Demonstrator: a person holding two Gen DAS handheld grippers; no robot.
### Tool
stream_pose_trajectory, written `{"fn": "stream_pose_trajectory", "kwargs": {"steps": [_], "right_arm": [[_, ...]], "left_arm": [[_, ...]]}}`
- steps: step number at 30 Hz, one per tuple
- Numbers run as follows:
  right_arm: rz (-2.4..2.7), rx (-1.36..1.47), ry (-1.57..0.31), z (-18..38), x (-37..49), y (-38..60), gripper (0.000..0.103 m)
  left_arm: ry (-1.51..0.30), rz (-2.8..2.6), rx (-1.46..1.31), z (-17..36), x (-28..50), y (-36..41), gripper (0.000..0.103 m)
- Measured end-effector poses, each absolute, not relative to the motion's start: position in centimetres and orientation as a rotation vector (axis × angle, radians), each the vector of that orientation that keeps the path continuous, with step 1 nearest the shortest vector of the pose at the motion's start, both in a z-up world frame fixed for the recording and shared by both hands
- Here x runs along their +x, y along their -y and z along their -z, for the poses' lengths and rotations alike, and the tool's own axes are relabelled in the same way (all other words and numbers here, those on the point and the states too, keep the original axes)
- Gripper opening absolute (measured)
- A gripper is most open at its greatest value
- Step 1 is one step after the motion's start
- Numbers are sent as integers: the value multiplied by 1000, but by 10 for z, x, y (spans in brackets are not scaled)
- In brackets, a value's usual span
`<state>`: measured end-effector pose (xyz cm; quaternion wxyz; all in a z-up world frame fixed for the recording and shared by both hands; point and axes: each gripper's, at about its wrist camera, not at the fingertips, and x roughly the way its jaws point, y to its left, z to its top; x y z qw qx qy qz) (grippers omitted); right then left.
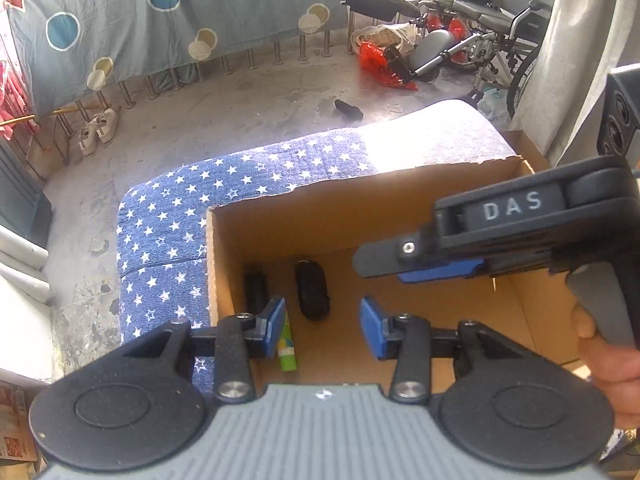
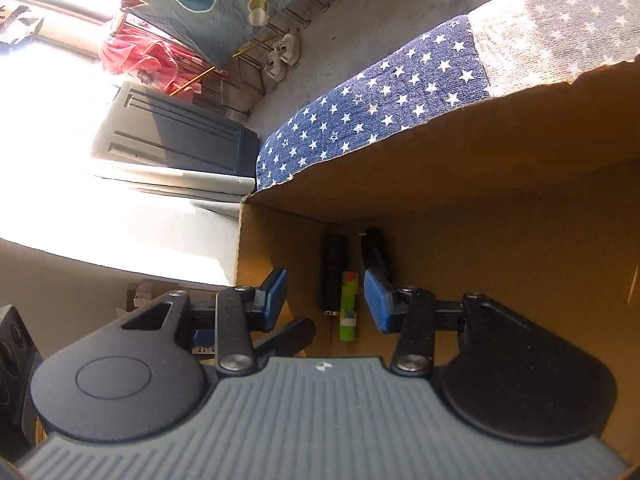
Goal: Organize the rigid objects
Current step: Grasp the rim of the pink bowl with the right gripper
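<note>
Cardboard box (image 1: 240, 248): set on a star-patterned blue cloth (image 1: 160, 224). Contents, gathered in one corner: two black ribbed cylinders (image 1: 312, 292) (image 1: 256, 288) and a green tube (image 1: 287, 346), laid side by side on the floor of the box. Left hand-held gripper (image 1: 322, 322): held above the box, jaws spread, nothing pinched. Right hand-held gripper (image 2: 326, 298): likewise spread and empty, gripped by a hand (image 1: 612, 364).

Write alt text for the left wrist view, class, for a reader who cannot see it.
An open left tool hovers over a cardboard box holding two black cylinders and a green tube. The right tool reaches in from the right. The box sits on a star-patterned blue cloth.
</note>
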<state>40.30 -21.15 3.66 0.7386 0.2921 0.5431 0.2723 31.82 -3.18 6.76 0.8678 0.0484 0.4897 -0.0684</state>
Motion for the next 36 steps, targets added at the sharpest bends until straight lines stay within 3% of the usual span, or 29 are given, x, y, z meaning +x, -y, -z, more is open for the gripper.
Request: {"fn": "stream_pose_trajectory", "kwargs": {"steps": [8, 19, 25, 31, 36], "right_arm": [[-671, 702, -1021, -83, 266, 271, 43], [-692, 645, -1225, -10, 139, 239, 43], [-674, 503, -1247, 15, 142, 198, 41], [-668, 322, -1207, 18, 153, 166, 38], [-658, 220, -1222, 32, 157, 148, 32]], "left_arm": [[-953, 213, 105, -102, 201, 15, 52], [-1099, 385, 184, -8, 76, 19, 59], [-1114, 328, 259, 34, 60, 31, 60], [-1105, 322, 267, 44, 65, 30, 69], [-1116, 316, 278, 55, 72, 32, 69]]}}
